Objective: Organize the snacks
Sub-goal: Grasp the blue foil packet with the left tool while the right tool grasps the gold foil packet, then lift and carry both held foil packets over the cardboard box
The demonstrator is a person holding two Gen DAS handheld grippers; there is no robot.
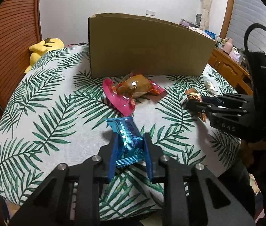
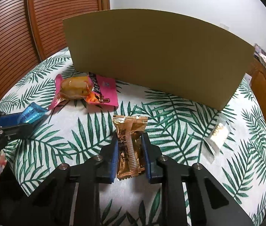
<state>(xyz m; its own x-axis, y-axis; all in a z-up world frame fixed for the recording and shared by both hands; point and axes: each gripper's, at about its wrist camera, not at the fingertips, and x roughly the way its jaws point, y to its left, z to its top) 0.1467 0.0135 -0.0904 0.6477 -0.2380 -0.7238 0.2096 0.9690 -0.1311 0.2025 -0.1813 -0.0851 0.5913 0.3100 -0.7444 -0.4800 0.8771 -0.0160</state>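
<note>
My left gripper (image 1: 130, 141) is shut on a shiny blue snack packet (image 1: 126, 139), held just above the leaf-print cloth; it also shows in the right wrist view (image 2: 31, 115). My right gripper (image 2: 130, 141) is shut on a gold snack packet (image 2: 131, 143); the left wrist view shows it at the right (image 1: 194, 96). A clear-wrapped bun (image 1: 133, 86) lies on a pink packet (image 1: 117, 101) in front of the cardboard box (image 1: 148, 47). In the right wrist view the bun (image 2: 74, 88), the pink packet (image 2: 104, 90) and the box (image 2: 157, 56) lie ahead.
A small white packet (image 2: 217, 133) lies on the cloth to the right, near the box's corner. A yellow plush toy (image 1: 42, 49) sits at the far left edge. A wooden slatted headboard (image 2: 48, 18) stands on the left, a wooden cabinet (image 1: 227, 66) on the right.
</note>
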